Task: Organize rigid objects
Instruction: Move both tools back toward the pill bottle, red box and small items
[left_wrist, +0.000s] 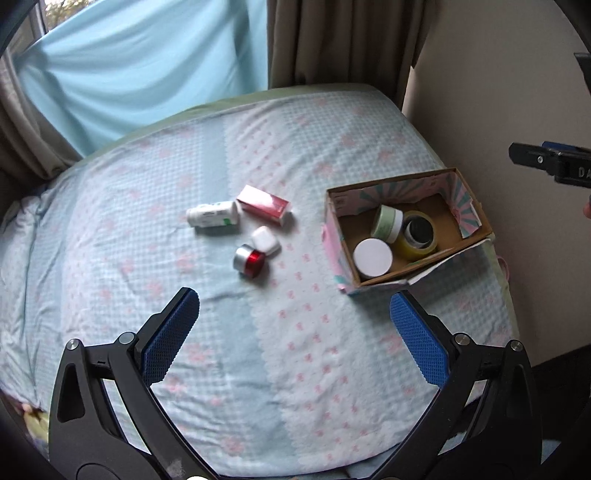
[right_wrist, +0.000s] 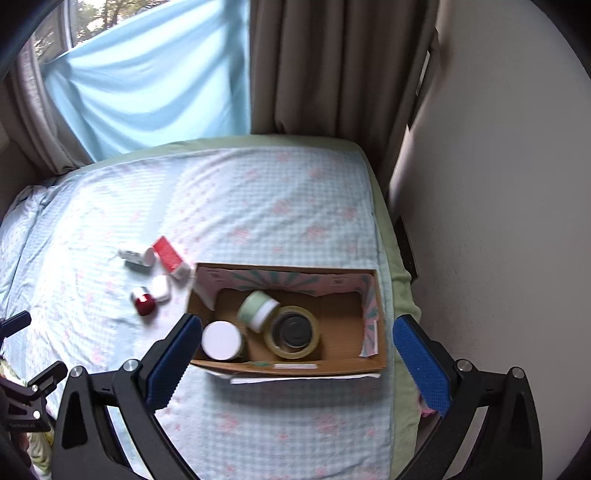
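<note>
Four loose things lie on the bed (left_wrist: 122, 236), well clear of my left gripper (left_wrist: 293, 325), whose jaws stand wide apart with nothing between them. They form a small cluster: a white bottle (left_wrist: 213, 218) on its side, a pink carton (left_wrist: 263, 205) just beside its cap end, a white case (left_wrist: 264, 240) below the carton, and a red jar (left_wrist: 250, 260) with a silver lid touching the case.

To the right of the cluster sits the box (left_wrist: 476, 218), open at the top, near the bed's edge by the wall (left_wrist: 498, 92). Inside I see three things: a white-lidded jar (left_wrist: 372, 257) in the near corner, a green jar (left_wrist: 387, 221) tipped over, and a tape roll (left_wrist: 417, 233) lying flat, with the green jar leaning on it.

My right gripper (right_wrist: 297, 350) hovers over the box's near side, its jaws also spread wide and empty. In the right wrist view its left finger (right_wrist: 173, 358) overlaps the box's near left corner, beside the white-lidded jar; I cannot tell whether it touches.

Blue cloth (left_wrist: 147, 66) and a brown curtain (left_wrist: 343, 40) hang behind the bed.
</note>
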